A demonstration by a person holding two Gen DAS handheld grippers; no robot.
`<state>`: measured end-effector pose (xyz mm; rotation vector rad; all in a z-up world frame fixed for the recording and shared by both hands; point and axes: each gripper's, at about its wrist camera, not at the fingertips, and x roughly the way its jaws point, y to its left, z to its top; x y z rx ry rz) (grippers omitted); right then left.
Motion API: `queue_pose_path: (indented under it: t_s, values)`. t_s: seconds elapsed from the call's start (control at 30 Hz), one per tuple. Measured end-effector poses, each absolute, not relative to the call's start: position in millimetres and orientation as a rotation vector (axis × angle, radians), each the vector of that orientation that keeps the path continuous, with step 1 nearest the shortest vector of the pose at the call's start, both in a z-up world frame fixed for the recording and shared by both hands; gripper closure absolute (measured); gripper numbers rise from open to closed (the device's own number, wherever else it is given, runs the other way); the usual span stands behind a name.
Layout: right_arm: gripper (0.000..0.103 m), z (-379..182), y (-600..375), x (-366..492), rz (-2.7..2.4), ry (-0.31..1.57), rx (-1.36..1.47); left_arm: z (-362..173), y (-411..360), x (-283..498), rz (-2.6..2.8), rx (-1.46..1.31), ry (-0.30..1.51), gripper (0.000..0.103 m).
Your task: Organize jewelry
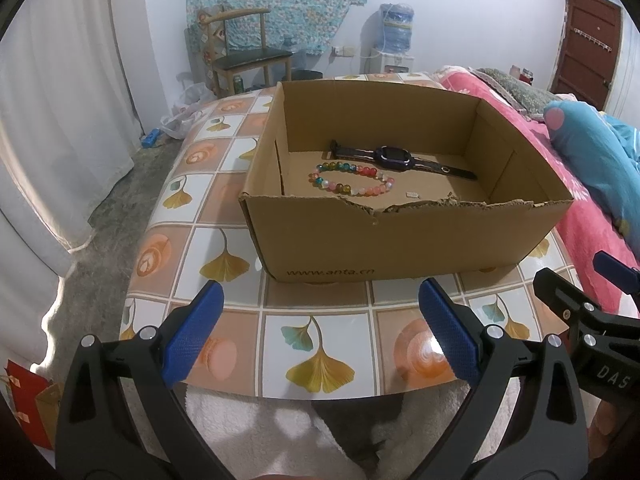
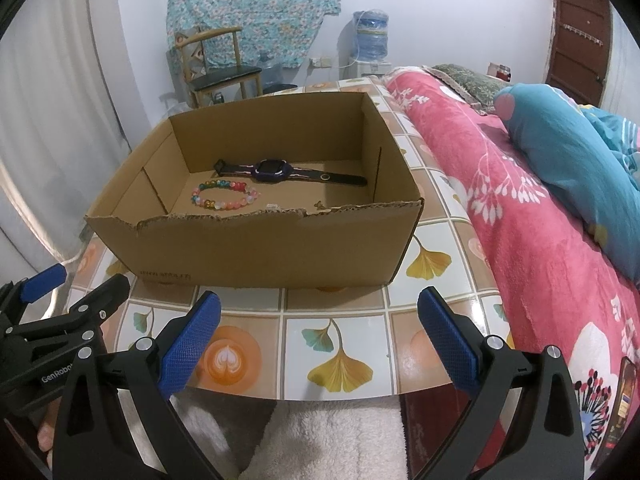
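An open cardboard box [image 1: 400,240] [image 2: 256,252] stands on the tiled table. Inside it lie a bracelet of coloured beads [image 1: 352,179] [image 2: 225,195] and, behind it, a dark purple watch [image 1: 396,157] [image 2: 273,170] laid flat. A tiny pale item [image 1: 412,195] [image 2: 272,205] rests near the box's torn front wall. My left gripper [image 1: 320,332] hovers open over the table's near edge, in front of the box. My right gripper [image 2: 320,332] is open too, beside it to the right. Neither holds anything.
The table [image 1: 320,356] [image 2: 340,344] has a glossy cloth with ginkgo-leaf tiles. A bed with a pink blanket [image 2: 540,220] and blue pillow [image 2: 568,160] runs along the right. A wooden chair [image 1: 244,56] and water dispenser [image 1: 394,40] stand at the far wall. White fleece [image 2: 340,436] lies below me.
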<state>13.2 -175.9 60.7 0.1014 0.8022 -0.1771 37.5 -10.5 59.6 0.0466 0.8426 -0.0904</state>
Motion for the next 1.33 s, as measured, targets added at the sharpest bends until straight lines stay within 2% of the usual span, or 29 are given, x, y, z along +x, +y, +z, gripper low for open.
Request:
queue_pose_path:
  t_s: [1.33]
  values:
    - [0.007, 58.2, -176.9, 12.1, -0.177, 0.806, 0.101, 57.2, -11.1, 36.5, -0.104, 0.037, 0.861, 0.008]
